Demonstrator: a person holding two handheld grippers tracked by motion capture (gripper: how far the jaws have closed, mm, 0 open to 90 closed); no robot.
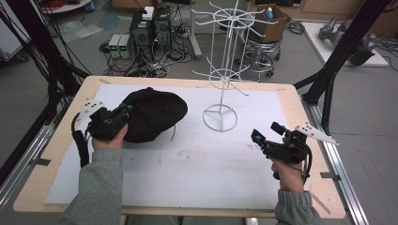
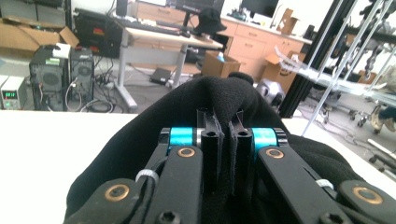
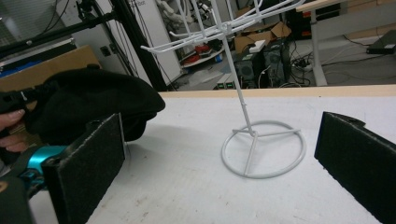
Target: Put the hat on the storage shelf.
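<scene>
A soft black fabric cap (image 1: 152,114) left of the white wire rack (image 1: 224,70) is pinched by the closed left gripper (image 2: 223,135); hanging seemingly comes next, while the right gripper (image 1: 265,136) is held wide, empty.

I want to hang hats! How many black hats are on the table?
1. The black hat lies on the table's left side, pinched by the left hand-held gripper, beside the white wire rack.

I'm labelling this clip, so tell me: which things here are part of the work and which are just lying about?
In the work:
- black hat, pinched in the left tongs
- white wire stand on the table
- right tongs, open and holding nothing

Lying about:
- computer towers on the floor
- cardboard box
</scene>
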